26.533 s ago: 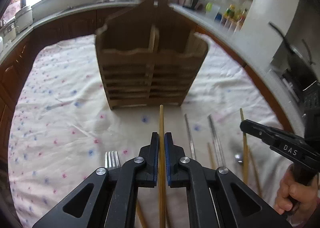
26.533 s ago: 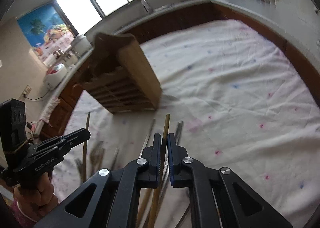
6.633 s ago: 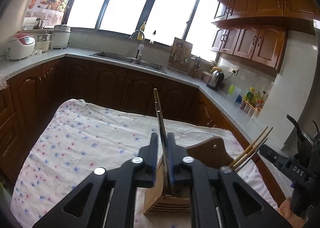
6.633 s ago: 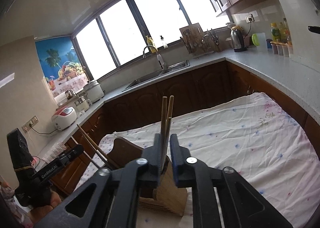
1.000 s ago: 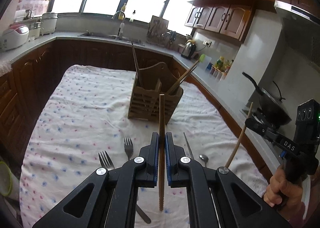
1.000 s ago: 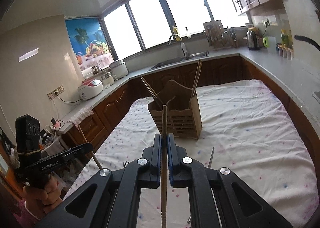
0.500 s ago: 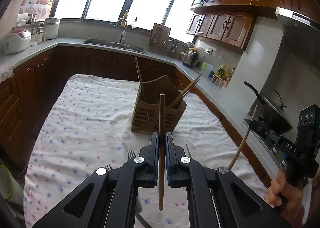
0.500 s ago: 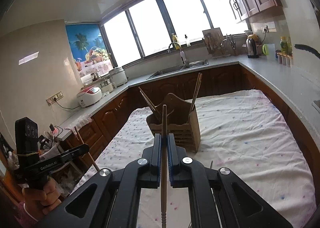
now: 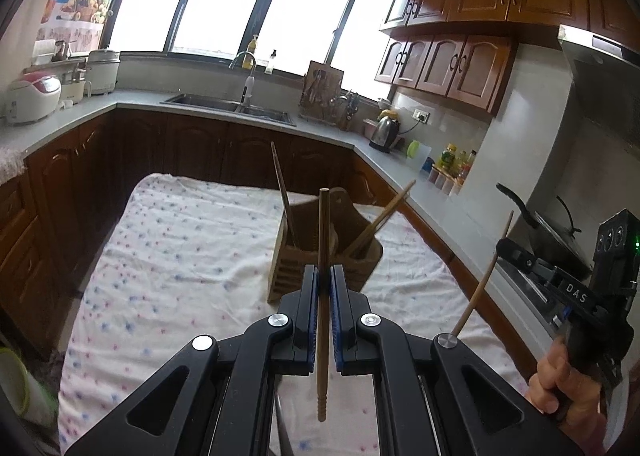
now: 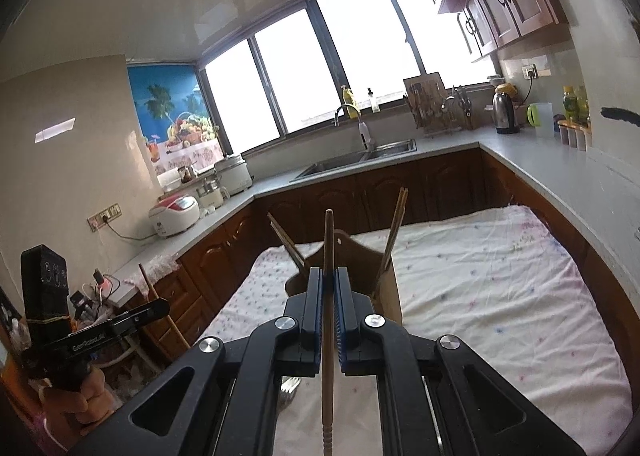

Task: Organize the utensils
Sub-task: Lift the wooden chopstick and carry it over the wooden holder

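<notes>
My left gripper (image 9: 324,276) is shut on a wooden chopstick (image 9: 323,232) held upright, above the table and short of the wooden utensil holder (image 9: 304,276). My right gripper (image 10: 328,280) is shut on another wooden chopstick (image 10: 328,240), also upright, with the holder (image 10: 386,292) just beyond it. The holder stands on the floral tablecloth (image 9: 192,240) with chopsticks leaning out of both compartments (image 9: 384,215). Each gripper shows in the other's view, the right at the far right (image 9: 500,246), the left at the lower left (image 10: 162,306). A fork (image 10: 290,386) lies under the right gripper.
Dark wood cabinets and a grey counter (image 9: 120,103) ring the table. A sink (image 9: 232,107), rice cookers (image 9: 32,95) and a kettle (image 9: 384,131) sit on the counter. A stove with a pan (image 9: 552,232) is at the right.
Both grippers have risen and tilted up with their chopsticks, drawing closer to the holder. The forks and spoon on the cloth have dropped out of the left view.
</notes>
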Demonstrator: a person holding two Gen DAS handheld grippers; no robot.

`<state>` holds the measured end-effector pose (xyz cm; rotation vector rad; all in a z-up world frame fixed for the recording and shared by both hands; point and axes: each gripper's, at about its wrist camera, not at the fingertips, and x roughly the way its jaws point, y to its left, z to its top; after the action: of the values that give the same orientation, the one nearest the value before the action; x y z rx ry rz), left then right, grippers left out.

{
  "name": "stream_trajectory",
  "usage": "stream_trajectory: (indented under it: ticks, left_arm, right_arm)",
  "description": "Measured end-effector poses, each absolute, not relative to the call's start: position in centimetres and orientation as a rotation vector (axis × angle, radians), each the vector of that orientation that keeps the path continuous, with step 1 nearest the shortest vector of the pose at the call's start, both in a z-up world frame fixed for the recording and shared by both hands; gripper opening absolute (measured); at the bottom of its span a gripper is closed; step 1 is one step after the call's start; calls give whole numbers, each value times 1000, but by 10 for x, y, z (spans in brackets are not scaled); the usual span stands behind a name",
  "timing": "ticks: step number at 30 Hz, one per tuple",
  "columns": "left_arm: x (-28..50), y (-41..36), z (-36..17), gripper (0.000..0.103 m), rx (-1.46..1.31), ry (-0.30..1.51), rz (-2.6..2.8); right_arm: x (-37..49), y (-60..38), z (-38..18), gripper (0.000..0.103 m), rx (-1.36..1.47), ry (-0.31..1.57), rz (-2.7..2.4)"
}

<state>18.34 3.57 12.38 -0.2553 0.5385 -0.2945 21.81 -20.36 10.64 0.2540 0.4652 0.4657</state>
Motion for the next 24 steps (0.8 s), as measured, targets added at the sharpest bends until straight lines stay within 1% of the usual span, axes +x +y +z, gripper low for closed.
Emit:
stream_trajectory:
  ticks: [10,24]
  left_arm:
    - [223,43,139,4,-254,480,-274]
    - [311,44,158,4,-222,367,-258]
  right_arm:
    - [260,-200,122,6,271,410,454]
    - [336,-196,150,6,277,306,429]
